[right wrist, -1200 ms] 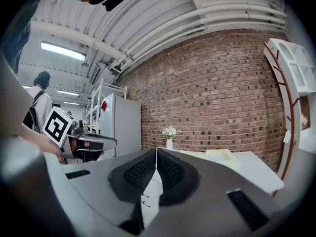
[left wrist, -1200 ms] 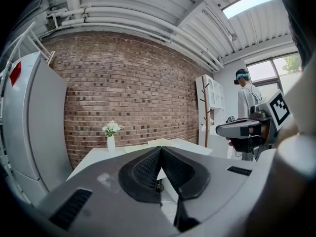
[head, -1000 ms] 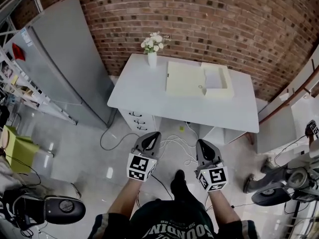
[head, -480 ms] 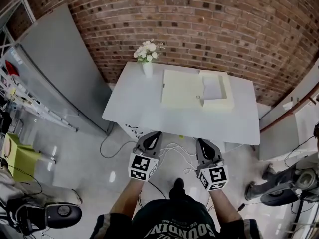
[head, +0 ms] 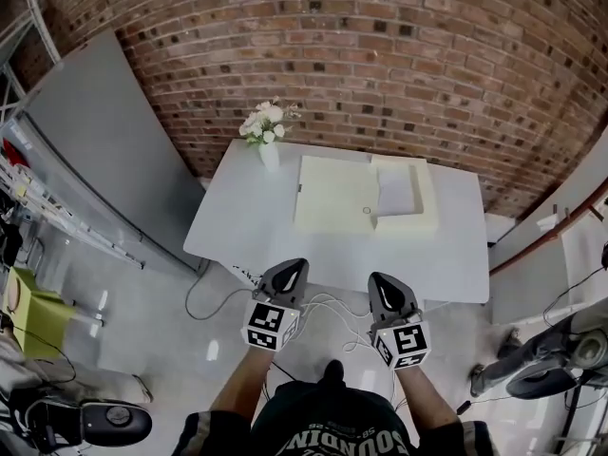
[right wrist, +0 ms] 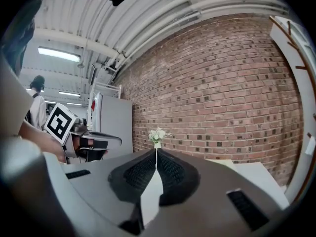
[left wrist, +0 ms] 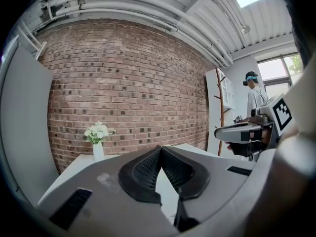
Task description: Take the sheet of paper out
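L gripper [head: 290,267] and R gripper [head: 383,281] are held side by side in front of the person, tips pointing at the white table [head: 242,226] and reaching about to its near edge in the head view. Neither touches anything on it. In the L gripper view the jaws are clenched, tips meeting, nothing between them. Same for the R gripper in its own view: pads pressed together at the tip and empty.

The sheet of paper [head: 392,189] lies inside a shallow pale-yellow box [head: 428,200] toward the table's far-right corner, close to the far edge. It is well apart from both grippers. The box's lid [head: 332,196] lies flat and open just beside it on the left, touching it, approx. mid-table.

A white vase [head: 270,154] w/ white flowers [head: 264,122] stands upright at the far-left corner. The table's far edge runs along a brick wall [head: 380,55]. A tall grey cabinet [head: 95,150] stands left of the table, and cables [head: 328,302] lie on the floor below the near edge.
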Demonstrator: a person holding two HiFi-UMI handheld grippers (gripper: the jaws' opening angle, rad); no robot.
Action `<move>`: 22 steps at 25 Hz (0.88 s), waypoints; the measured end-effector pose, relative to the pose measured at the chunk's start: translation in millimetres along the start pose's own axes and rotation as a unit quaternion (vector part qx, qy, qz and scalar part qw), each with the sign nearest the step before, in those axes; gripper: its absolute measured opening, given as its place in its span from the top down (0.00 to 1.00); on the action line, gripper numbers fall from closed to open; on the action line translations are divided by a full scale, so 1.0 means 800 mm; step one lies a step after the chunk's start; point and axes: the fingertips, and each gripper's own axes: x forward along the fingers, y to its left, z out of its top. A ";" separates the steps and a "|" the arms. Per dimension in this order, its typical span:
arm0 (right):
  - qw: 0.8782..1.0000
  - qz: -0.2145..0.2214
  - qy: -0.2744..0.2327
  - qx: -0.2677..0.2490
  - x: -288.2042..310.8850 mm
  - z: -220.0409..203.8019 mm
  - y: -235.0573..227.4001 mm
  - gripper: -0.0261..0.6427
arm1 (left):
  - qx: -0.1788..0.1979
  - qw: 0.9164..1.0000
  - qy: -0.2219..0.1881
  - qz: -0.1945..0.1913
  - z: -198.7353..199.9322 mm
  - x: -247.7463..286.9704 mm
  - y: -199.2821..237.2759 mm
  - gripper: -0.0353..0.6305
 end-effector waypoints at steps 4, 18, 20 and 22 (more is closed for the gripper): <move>1.000 0.006 0.001 -0.003 0.009 -0.001 -0.017 0.86 | -0.007 1.000 -0.001 0.007 0.000 0.013 0.000 0.93; 1.000 -0.008 0.002 0.006 0.047 -0.006 -0.056 0.86 | 0.000 1.000 0.003 -0.010 0.005 0.076 0.008 0.93; 1.000 -0.013 0.007 0.006 0.058 -0.010 -0.065 0.86 | 0.000 1.000 0.004 -0.017 0.002 0.093 0.012 0.93; 1.000 -0.018 0.009 0.005 0.075 -0.010 -0.076 0.86 | 0.002 1.000 0.005 -0.023 0.002 0.114 0.022 0.93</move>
